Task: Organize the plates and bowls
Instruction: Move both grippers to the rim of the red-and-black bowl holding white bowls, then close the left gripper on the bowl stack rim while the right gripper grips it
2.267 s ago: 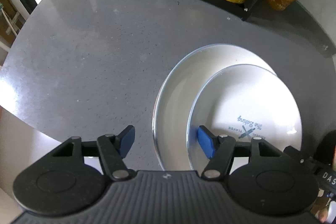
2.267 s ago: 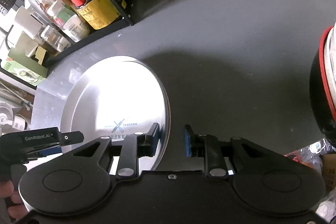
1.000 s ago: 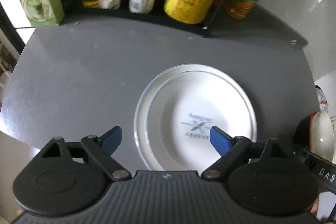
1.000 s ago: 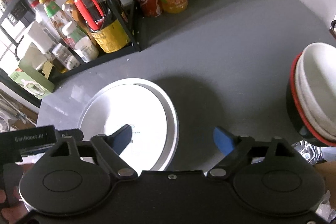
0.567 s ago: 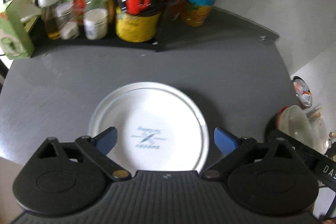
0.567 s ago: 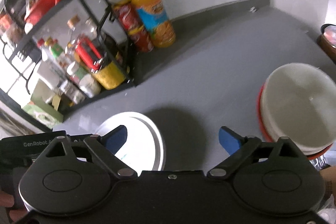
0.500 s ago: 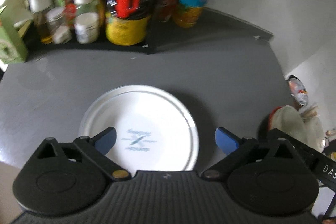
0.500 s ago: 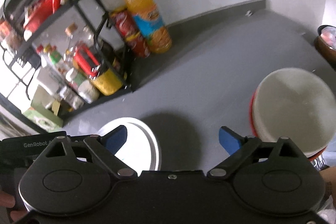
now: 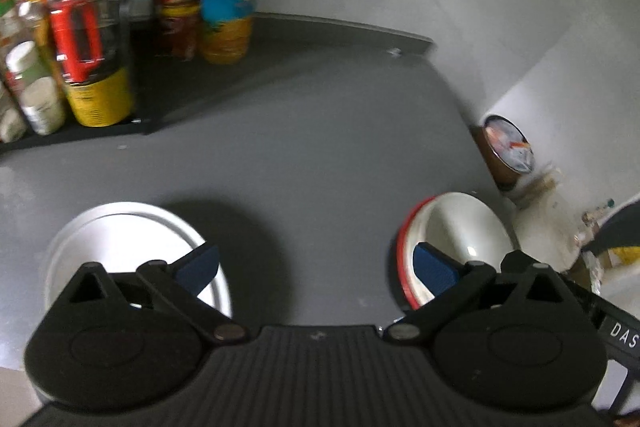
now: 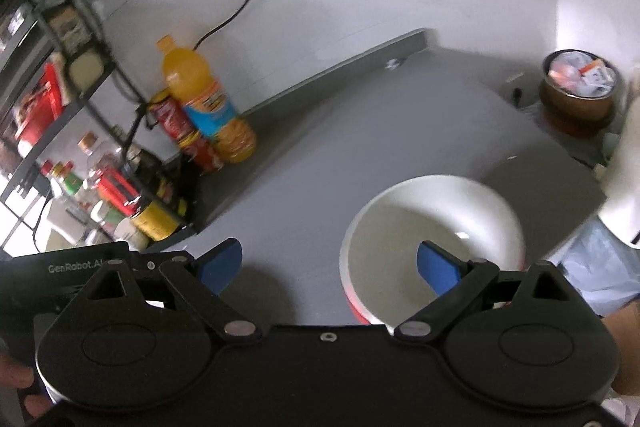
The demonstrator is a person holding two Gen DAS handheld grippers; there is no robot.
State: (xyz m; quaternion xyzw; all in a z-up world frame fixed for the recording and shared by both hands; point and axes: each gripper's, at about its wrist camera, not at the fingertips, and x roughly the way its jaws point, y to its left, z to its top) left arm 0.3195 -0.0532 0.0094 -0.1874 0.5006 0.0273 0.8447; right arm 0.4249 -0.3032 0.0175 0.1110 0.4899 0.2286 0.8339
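Your left tool (image 9: 316,263) is spread wide and empty; so is your right tool (image 10: 328,263). The plates (image 9: 116,231) lie stacked at the tabletop's (image 9: 320,147) left, the bowls (image 9: 460,227) nested at its right, well apart. Judged done; at most a bowl check remains. Only the left view shows the plates and the bowls' red rim clearly; only the right view shows the bowl interior (image 10: 432,219) and shelf rack (image 10: 80,99).

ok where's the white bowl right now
The white bowl sits nested in a red-rimmed bowl near the grey counter's right edge. In the right wrist view it lies just ahead of the open right hand-held gripper, toward its right fingertip.
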